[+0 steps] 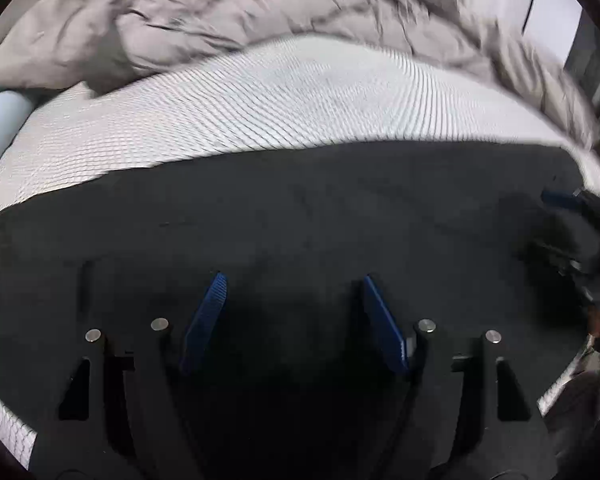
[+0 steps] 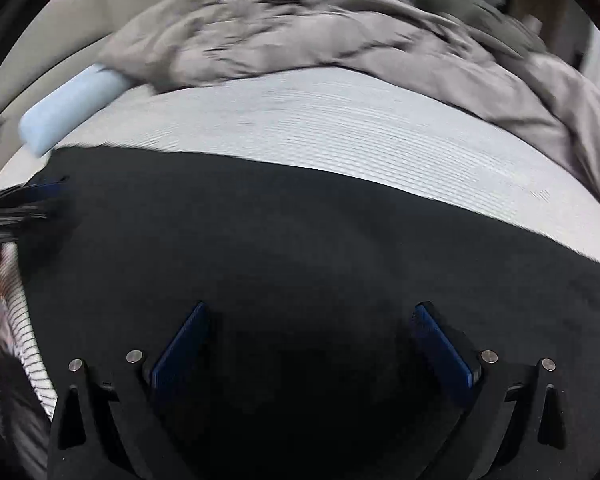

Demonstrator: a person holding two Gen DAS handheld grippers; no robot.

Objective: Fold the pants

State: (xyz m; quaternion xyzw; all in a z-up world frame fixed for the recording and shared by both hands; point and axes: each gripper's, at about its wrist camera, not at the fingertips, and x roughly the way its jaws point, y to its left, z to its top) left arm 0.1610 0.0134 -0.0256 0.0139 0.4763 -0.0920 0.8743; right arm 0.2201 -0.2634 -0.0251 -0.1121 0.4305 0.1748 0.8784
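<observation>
Pants (image 1: 300, 208) lie plain black, no readable label, on mattress (image 1: 260, 100).

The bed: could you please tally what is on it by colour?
Black: 1, pants
Grey: 1, duvet
Light blue: 1, bolster
Total: 3, on the white mattress.
</observation>
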